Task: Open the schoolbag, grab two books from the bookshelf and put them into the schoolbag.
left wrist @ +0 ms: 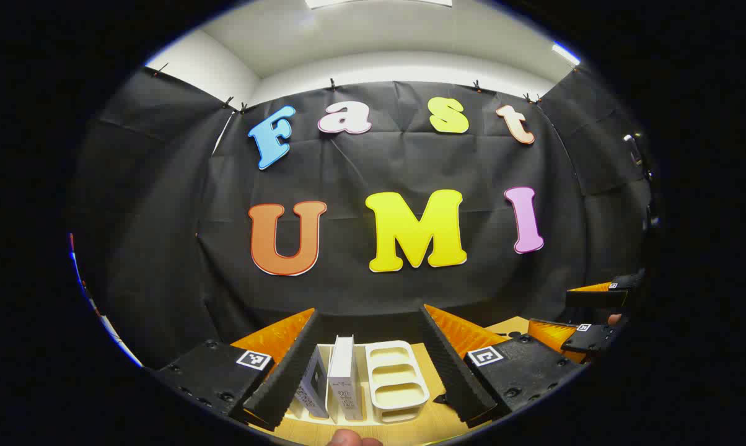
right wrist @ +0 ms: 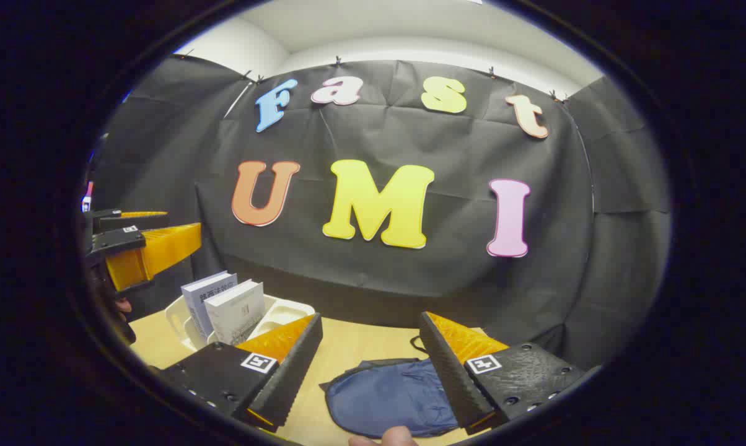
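Left gripper view, left gripper (left wrist: 370, 365) spread above books (left wrist: 342, 378), right gripper (right wrist: 370, 365) spread over schoolbag (right wrist: 388, 396).

Both views are evenly and fairly brightly lit from overhead: a white ceiling light panel (left wrist: 378, 2) glares above and ahead of the left gripper, and a small bright strip (left wrist: 565, 53) glares up to its right. Shadows are soft. Fisheye bending curves the edges, where detail darkens and blurs; the centre is sharp.
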A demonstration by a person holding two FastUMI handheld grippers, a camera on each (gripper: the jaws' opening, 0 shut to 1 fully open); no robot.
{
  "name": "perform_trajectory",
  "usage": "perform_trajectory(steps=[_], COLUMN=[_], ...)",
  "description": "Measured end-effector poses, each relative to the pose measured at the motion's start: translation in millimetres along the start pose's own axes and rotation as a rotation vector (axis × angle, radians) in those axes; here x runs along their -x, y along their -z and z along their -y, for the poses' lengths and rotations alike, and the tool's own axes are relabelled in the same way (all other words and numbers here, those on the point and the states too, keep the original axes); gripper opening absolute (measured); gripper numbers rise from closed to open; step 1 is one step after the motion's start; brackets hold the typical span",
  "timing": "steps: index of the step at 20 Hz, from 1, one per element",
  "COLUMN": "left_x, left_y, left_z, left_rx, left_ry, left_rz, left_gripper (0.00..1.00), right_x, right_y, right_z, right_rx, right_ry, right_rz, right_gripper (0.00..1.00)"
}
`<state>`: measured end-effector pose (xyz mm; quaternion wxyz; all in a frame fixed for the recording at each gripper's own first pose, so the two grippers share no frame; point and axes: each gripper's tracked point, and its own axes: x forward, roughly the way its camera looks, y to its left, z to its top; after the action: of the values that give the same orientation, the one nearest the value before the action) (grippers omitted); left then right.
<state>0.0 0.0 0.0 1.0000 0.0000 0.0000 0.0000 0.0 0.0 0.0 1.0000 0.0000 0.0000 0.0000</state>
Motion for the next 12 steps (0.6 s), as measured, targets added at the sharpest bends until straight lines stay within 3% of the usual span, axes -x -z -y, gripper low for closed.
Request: perform_trajectory(steps=[2,5,6,7,12], left_x=[1.5,-0.8,-1.9,-1.7,-1.1], left_y=[-4.2,-8.6,-6.7,-4.9,-4.8], left_z=[1.2,3.5,6.4,9.9,10.7], left_rx=[0.013,0.015,0.022,0.030,0.047], left_ry=[-0.001,-0.002,-0.003,-0.002,0.001], left_rz=[0.000,0.004,0.000,-0.010,-0.012], left_gripper=[0.99,0.99,0.98,1.00,0.99], right_x=[4.5,7.0,8.0,8.1,11.3], right_y=[-2.7,-6.8,-7.2,-6.6,-6.0], right_z=[1.1,6.4,7.4,9.3,11.3], right_rx=[-0.007,-0.011,-0.015,-0.020,-0.036], right_ry=[0.002,0.015,0.018,0.022,0.022], right_rz=[0.002,0.011,0.011,0.010,0.004], right_gripper=[0.93,0.93,0.98,0.93,0.95])
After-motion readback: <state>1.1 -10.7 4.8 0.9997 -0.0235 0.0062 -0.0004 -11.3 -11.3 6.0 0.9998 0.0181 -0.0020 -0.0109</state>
